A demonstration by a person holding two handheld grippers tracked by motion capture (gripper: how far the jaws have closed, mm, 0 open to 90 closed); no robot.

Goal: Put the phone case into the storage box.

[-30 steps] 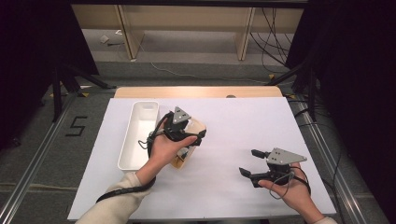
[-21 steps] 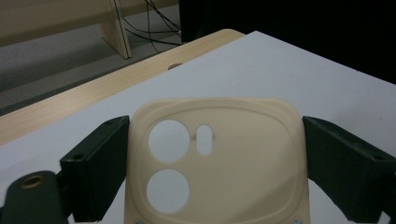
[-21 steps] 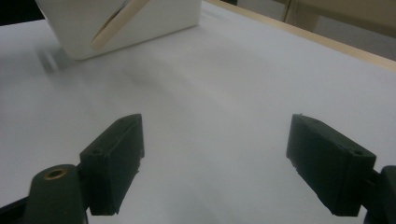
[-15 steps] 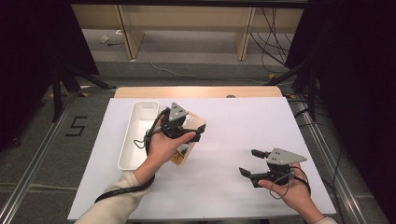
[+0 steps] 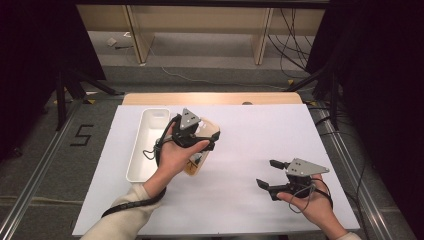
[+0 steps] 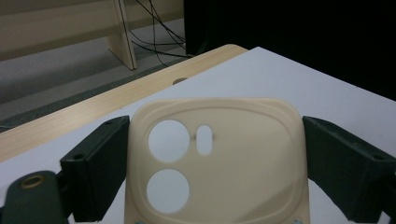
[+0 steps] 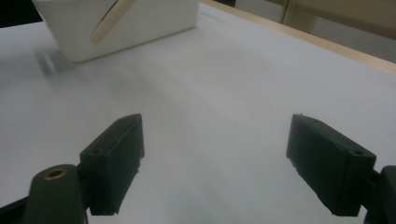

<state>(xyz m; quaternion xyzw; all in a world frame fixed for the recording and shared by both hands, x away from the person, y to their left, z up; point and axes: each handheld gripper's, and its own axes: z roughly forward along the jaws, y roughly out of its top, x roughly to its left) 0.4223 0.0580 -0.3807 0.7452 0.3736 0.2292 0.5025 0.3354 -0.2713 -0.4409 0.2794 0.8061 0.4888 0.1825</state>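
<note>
Two claws at work: left claw [image 5: 200, 142] clenched on cream plastic phone case [image 6: 215, 158], lifted beside white oblong tray [image 5: 145, 150]. Right claw [image 5: 267, 175] released, idle above white bench [image 5: 250, 130]. Risk: smooth case edges slipping from the pinch, dropping short of tray.

Wooden table [image 5: 150, 98] covered by white sheet [image 5: 240, 150]; bare wood strip left showing along far edge. White oblong tray [image 5: 145, 145] set directly on sheet at left side, long axis running away from person.
</note>
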